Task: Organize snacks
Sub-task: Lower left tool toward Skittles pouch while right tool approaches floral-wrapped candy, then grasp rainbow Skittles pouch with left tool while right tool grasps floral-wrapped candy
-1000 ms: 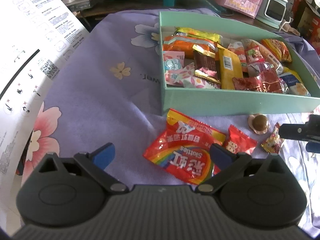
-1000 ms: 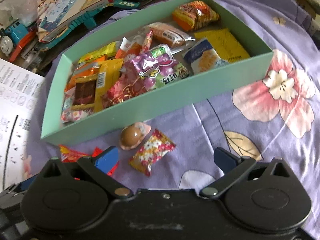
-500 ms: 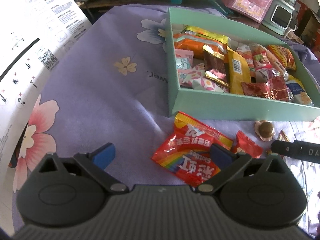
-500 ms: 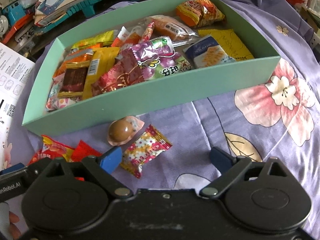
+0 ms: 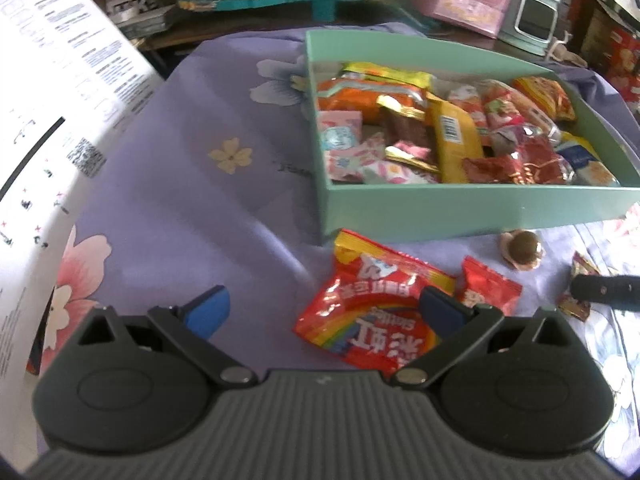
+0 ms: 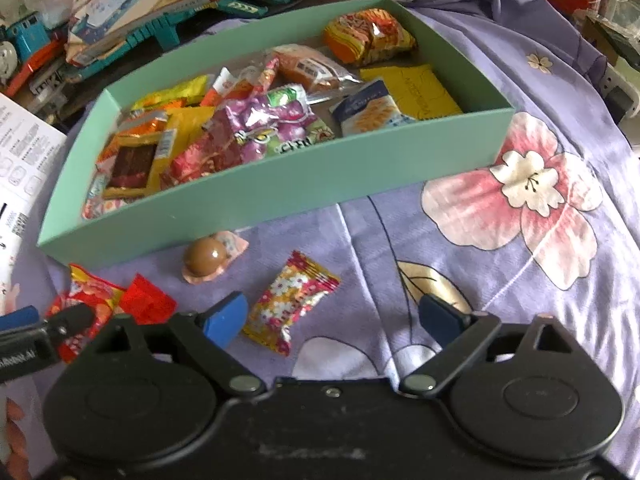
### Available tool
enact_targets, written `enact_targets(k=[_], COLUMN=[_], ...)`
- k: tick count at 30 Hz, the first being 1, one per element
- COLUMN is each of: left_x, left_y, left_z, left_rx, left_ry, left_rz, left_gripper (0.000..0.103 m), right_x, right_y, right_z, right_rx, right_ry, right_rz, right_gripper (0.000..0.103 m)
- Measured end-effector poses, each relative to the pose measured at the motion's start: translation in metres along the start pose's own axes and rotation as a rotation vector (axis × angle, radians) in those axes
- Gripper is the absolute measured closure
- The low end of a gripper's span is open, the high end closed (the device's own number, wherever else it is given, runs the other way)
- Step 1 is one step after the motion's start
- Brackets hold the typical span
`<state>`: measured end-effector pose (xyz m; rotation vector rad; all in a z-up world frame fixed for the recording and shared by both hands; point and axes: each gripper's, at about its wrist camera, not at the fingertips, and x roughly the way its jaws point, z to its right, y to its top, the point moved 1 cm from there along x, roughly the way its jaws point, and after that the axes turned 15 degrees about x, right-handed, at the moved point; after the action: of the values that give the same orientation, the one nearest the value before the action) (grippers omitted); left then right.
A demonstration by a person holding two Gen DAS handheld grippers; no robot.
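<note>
Candy in a floral wrapper (image 6: pixel 291 303) lies on the purple flowered cloth (image 6: pixel 520 280), just in front of the mint-green box (image 6: pixel 280 192) of snacks, beside a round chocolate sweet (image 6: pixel 210 259). Right claw (image 6: pixel 334 318) has just been narrowing, yet stands spread around the candy's lower end, pads not touching. Left claw (image 5: pixel 326 308) is spread above the red Skittles bag (image 5: pixel 376 312). Candy looks light, crinkly and slippery; pinching across its plump middle, not the twisted ends, seems safest.
</note>
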<state>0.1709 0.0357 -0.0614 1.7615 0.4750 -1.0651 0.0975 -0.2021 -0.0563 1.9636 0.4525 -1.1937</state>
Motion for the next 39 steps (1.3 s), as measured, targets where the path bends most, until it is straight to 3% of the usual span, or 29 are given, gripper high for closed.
enact_targets(k=[2,4,6,9,14,18,19,22,25,29,33,39], left_x=[-0.001,-0.001,0.001,0.004,0.008,0.013,0.013,0.011,0.007,0.002,0.000,0.001], left_y=[0.002,0.002,0.000,-0.003,-0.003,0.000,0.000,0.001,0.000,-0.006,-0.013,-0.013], left_z=[0.004,0.008,0.016,0.019,0.005,0.005,0.008,0.021,0.027,0.027,0.026,0.024], left_rx=[0.012,0.032,0.068,0.084,0.027,0.024,0.035,0.078,0.090,0.058,0.054,0.039], left_ry=[-0.021,-0.046,-0.049,-0.018,-0.019,-0.017,-0.011,-0.012,-0.015,-0.024,-0.012,-0.009], left_rz=[0.005,0.005,-0.008,-0.006,-0.030,-0.042,-0.042,-0.026,-0.008,-0.011,-0.014,-0.017], left_gripper=[0.000,0.000,0.000,0.000,0.000,0.000,0.004,0.026,0.032,0.032,0.029,0.028], right_x=[0.003,0.003,0.002,-0.001,-0.007,-0.007,-0.007,-0.007,-0.013,-0.015,-0.019,-0.034], right_y=[0.000,0.000,-0.003,-0.008,-0.014,-0.014,-0.014,-0.015,-0.016,-0.019,-0.020,-0.017], right_z=[-0.003,-0.008,-0.013,-0.017,-0.004,0.008,0.010,0.011,0.015,0.015,0.022,0.045], right_rx=[-0.008,-0.039,-0.100,-0.165,-0.187,-0.170,-0.169,-0.154,-0.131,-0.141,-0.121,-0.044], right_ry=[0.009,0.006,0.004,0.012,0.030,0.048,0.046,0.043,0.047,0.057,0.064,0.064], right_rz=[-0.008,0.021,0.043,0.054,0.063,0.068,0.069,0.070,0.059,0.048,0.039,0.053], right_gripper=[0.023,0.044,0.057,0.061,0.060,0.053,0.053,0.053,0.058,0.059,0.047,0.046])
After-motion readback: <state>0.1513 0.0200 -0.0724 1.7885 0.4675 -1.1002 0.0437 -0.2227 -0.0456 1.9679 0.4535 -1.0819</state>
